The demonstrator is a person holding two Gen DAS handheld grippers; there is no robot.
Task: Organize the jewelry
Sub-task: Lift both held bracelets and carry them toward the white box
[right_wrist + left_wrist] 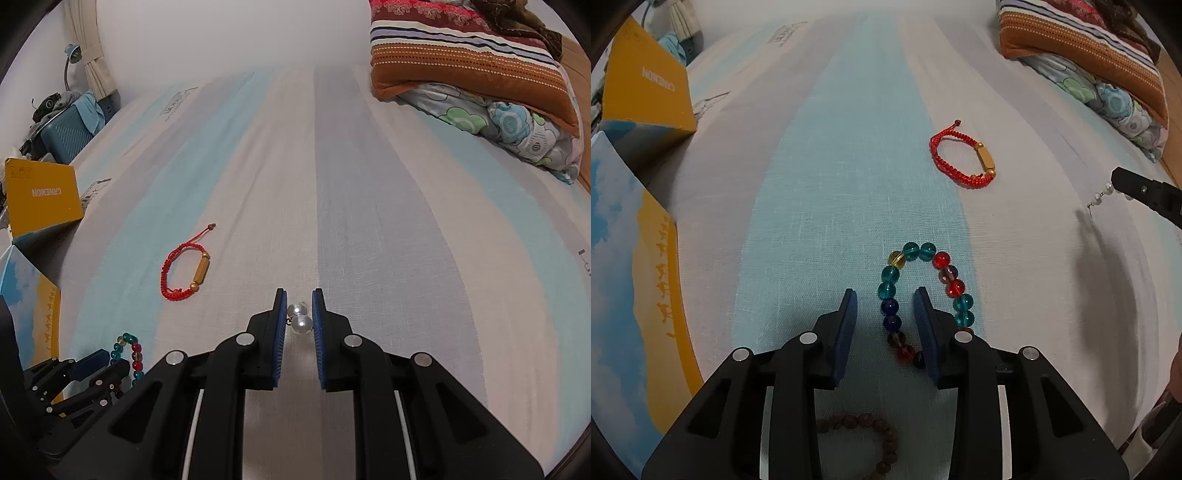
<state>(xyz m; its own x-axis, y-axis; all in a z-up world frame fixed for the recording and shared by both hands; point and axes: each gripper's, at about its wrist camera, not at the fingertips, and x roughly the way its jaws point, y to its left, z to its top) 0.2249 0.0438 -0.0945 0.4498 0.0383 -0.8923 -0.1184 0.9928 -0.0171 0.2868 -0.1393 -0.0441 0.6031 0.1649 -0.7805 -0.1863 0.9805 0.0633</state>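
On the striped bedsheet (pixel 332 184), the right tool (pixel 299 314) pinches a pearl strand (pixel 301 321); the left tool (pixel 884 314) gapes astride colored beads (pixel 890 291).

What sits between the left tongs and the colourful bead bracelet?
Nothing visible. The open left tongs already straddle one side of the colourful bead bracelet on the striped sheet. The red cord bracelet lies apart, farther ahead.

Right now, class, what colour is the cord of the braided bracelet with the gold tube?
Red braided cord, clearest in the left wrist view.
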